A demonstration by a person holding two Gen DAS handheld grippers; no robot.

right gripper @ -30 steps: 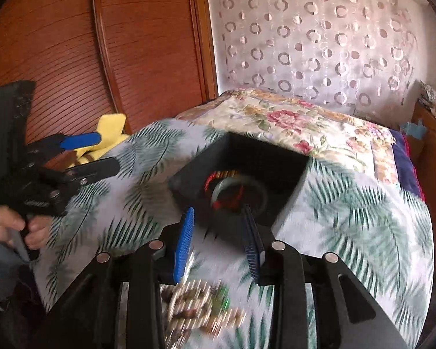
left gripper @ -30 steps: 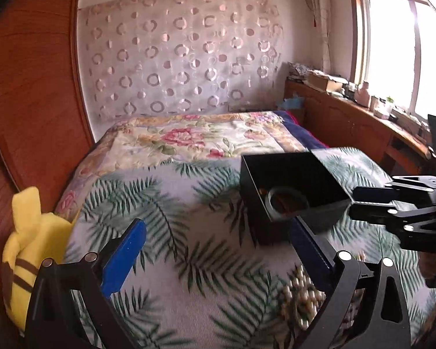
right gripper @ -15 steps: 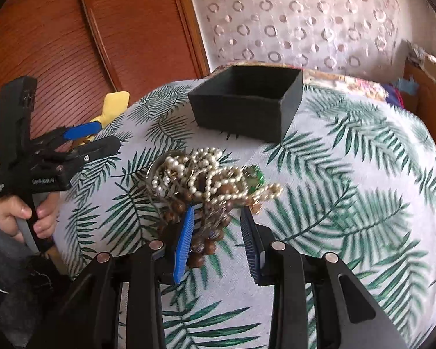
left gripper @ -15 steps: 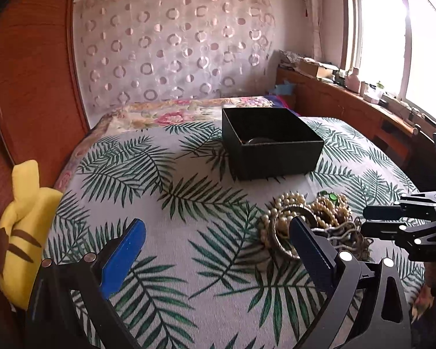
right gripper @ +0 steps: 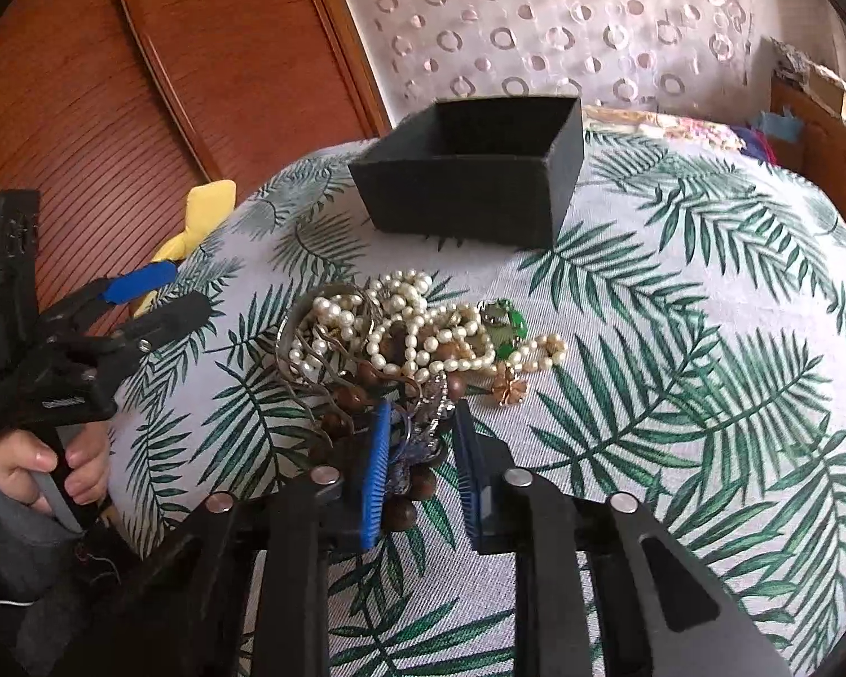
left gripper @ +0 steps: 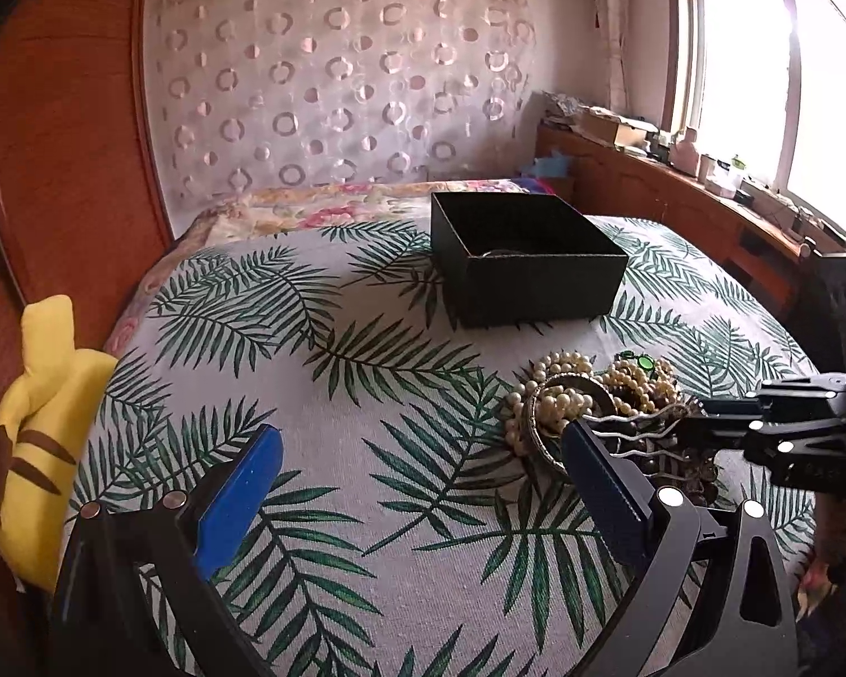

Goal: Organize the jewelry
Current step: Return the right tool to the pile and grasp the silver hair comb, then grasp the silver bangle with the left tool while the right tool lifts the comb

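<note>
My right hand-held gripper (right gripper: 420,445) is nearest, fingers apart w/ a silver piece (right gripper: 423,431) between them at the jewelry pile (right gripper: 412,338) near edge. Black box (right gripper: 468,163) lies straight beyond. Left hand-held gripper (left gripper: 417,485) wide apart, empty, beside the pile.

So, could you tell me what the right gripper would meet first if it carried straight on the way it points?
The right gripper would first meet the silvery ornament at the near edge of the tangled jewelry pile, already between its open jaws; contact can't be judged.
</note>
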